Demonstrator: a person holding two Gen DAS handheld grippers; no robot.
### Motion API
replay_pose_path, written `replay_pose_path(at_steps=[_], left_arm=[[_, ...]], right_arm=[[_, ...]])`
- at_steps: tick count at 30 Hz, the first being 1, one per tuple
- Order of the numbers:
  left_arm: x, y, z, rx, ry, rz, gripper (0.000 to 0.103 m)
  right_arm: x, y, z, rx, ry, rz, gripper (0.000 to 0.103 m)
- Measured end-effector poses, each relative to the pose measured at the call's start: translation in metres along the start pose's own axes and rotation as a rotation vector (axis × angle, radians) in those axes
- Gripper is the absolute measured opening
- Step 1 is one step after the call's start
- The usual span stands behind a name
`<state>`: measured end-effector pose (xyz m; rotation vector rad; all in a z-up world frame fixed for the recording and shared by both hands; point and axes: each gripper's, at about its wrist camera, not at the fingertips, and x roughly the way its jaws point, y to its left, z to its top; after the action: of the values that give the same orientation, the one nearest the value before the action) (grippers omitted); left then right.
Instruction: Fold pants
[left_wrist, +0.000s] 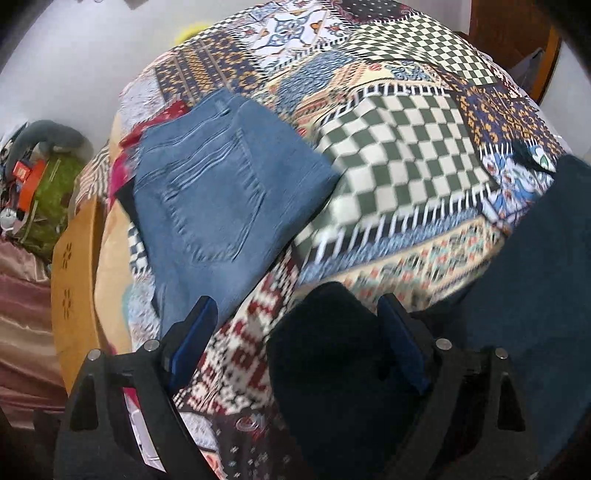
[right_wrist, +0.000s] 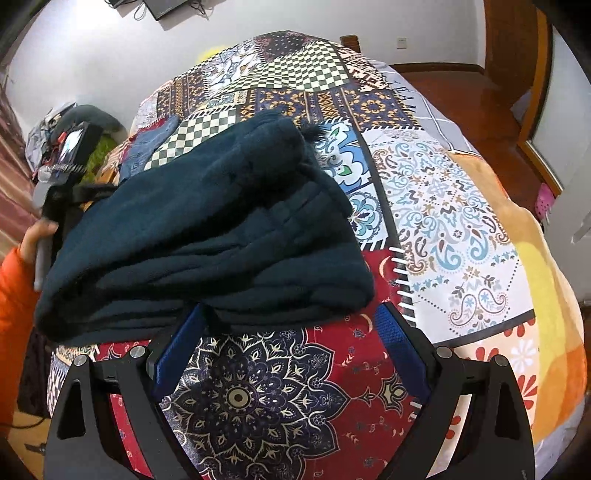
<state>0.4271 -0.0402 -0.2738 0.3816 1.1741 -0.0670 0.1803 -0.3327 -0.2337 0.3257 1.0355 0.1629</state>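
L wrist view: left gripper (left_wrist: 295, 332) spread wide, pointed steeply down over patchwork bedspread (left_wrist: 399, 147). Corner of dark teal pants (left_wrist: 332, 362) sat between the blue pads (left_wrist: 192, 339), nearer the right-hand pad; contact w/ that pad prob but frame too smeared to confirm, not pinched either way. More of same teal fabric along right edge of frame. Folded blue jeans (left_wrist: 221, 184) lay flat further up the bed, back pocket up, well apart from the teal pair. Wooden bed frame (left_wrist: 77, 266) at left edge, clutter on floor beyond it. Whole frame motion-blurred.

R wrist view: right gripper (right_wrist: 291, 332) also spread wide, nothing between pads, only the red/navy mandala patch of bedspread (right_wrist: 443, 206) underneath. Teal pants (right_wrist: 207, 236) folded into a thick stack, lying on the bed just ahead of fingertips; near edge of stack overlapped the left-hand fingertip in frame, touching or not unclear. Jeans (right_wrist: 147, 147) partly visible behind stack, upper left. Left gripper unit (right_wrist: 70, 173) seen at left beside the stack, held by a hand (right_wrist: 37, 236) w/ orange sleeve (right_wrist: 14, 295). Orange/yellow blanket (right_wrist: 535, 258) under bedspread at right.
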Motion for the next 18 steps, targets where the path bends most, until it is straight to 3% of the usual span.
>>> replay_pose_path(at_steps=[3, 10, 15, 18], left_arm=[[-0.009, 0.019, -0.025, -0.036, -0.008, 0.027, 0.093], [-0.024, 0.062, -0.100, -0.162, 0.053, -0.003, 0.093], [-0.047, 0.065, -0.161, -0.207, 0.044, -0.068, 0.093], [-0.061, 0.058, -0.182, -0.241, 0.041, -0.100, 0.093]], right_arm=[[-0.010, 0.003, 0.001, -0.013, -0.027, 0.000, 0.092], [-0.032, 0.019, 0.001, -0.069, -0.084, 0.003, 0.092], [-0.042, 0.034, -0.001, -0.106, -0.120, 0.015, 0.092], [-0.045, 0.043, -0.002, -0.120, -0.130, 0.036, 0.092]])
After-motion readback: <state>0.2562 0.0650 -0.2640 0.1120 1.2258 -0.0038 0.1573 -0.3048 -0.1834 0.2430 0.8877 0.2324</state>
